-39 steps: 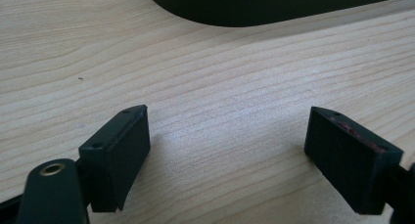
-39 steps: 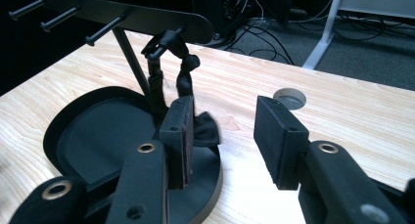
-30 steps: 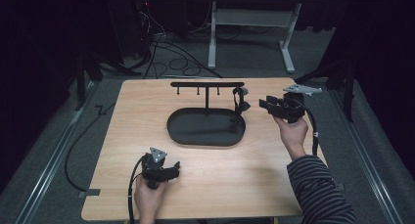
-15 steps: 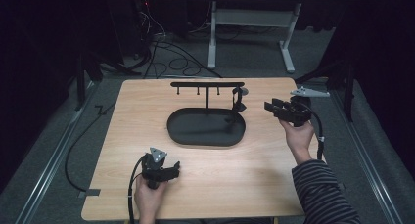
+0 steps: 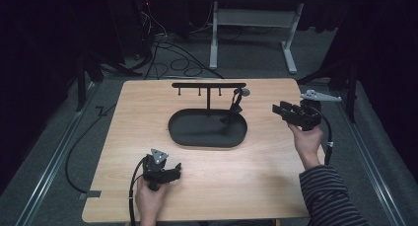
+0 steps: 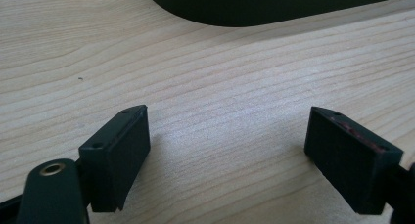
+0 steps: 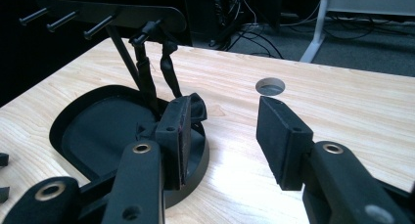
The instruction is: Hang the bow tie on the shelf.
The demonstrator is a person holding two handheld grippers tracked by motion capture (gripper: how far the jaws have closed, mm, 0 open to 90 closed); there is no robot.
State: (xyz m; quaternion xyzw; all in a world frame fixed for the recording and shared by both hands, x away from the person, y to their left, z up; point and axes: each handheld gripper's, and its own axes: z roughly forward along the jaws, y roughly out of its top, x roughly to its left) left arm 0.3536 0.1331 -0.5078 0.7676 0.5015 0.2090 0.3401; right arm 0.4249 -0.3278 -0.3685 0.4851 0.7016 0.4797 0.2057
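Right hand-held gripper [image 5: 277,109], jaws released and empty, is facing the strap [image 5: 235,107] hanging from the stand [image 5: 209,85]; approaching level should centre it.

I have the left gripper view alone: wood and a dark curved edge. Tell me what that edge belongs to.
Observer: It is the oval black tray at the middle of the table, seen in the high view.
Operator: Report what stands in it.
Observer: A black rack with pegs under its top bar; a black strap hangs from the right end, down into the tray.
Operator: Give me the right gripper.
Observer: The right gripper is held above the table's right edge, jaws open and holding nothing, pointing toward the rack.
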